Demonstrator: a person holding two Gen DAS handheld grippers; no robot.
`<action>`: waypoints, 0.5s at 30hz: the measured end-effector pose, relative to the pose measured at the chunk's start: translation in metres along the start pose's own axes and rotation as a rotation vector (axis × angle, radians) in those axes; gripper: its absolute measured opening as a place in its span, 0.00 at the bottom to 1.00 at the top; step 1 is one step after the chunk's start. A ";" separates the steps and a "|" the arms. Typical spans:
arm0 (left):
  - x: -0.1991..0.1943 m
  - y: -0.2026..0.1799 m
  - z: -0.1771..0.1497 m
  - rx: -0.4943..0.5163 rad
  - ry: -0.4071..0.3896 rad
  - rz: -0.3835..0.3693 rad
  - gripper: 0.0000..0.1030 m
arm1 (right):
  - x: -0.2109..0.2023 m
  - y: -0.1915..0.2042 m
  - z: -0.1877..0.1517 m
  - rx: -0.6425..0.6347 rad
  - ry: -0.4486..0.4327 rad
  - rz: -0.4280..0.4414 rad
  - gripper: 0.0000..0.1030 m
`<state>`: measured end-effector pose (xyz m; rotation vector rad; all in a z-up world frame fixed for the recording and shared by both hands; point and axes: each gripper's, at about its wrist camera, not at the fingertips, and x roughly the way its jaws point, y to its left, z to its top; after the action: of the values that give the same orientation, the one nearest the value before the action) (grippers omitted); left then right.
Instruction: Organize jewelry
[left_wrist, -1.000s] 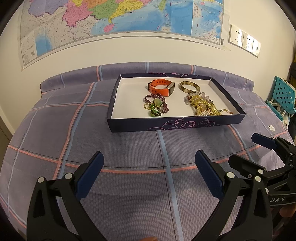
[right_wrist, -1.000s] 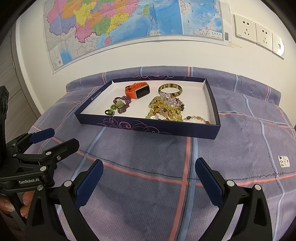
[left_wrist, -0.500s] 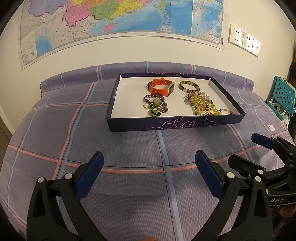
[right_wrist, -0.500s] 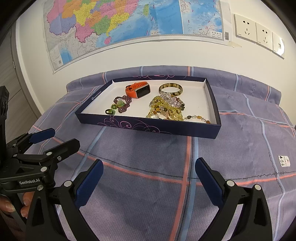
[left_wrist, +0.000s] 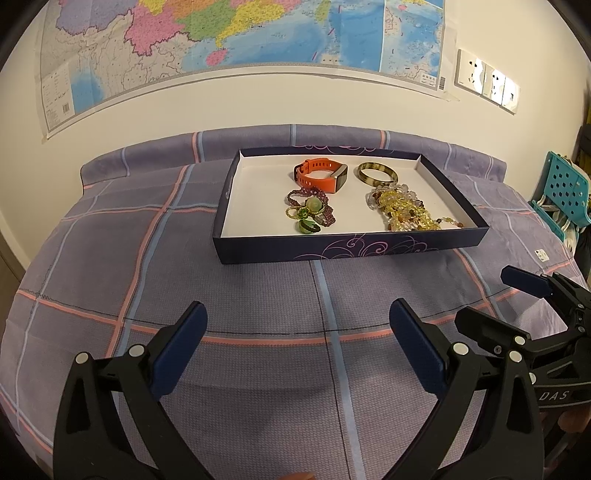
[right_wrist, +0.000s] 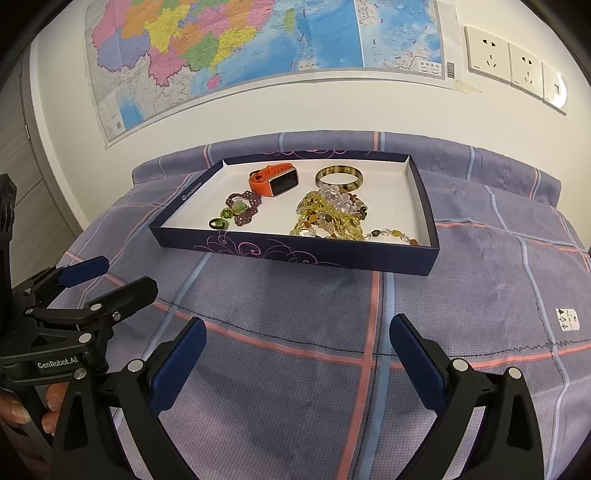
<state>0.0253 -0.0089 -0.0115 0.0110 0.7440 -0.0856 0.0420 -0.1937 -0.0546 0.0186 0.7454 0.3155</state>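
Both grippers, left (left_wrist: 297, 334) and right (right_wrist: 297, 345), wide open, empty, frame bottom; jewelry tray (left_wrist: 347, 249) centre.

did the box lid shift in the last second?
No. The box lid keeps its place against the pink stripes of the bedspread in both wrist views.

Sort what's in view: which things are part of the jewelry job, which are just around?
Job: tray, orange watch, bangle, purple-green bracelet, yellow bead strands.
Around: wall map, sockets, teal chair, plaid cloth.
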 end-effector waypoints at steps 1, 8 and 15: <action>-0.001 0.000 0.000 0.000 -0.001 0.001 0.94 | 0.000 0.000 0.000 -0.001 0.001 0.000 0.93; -0.001 -0.001 0.000 0.000 -0.003 0.001 0.94 | 0.000 0.000 0.001 -0.004 0.002 0.003 0.93; -0.001 -0.001 -0.001 -0.002 0.006 0.001 0.94 | 0.000 -0.001 0.000 -0.001 0.007 -0.003 0.93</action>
<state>0.0242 -0.0098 -0.0114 0.0093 0.7504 -0.0838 0.0428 -0.1944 -0.0548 0.0153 0.7518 0.3131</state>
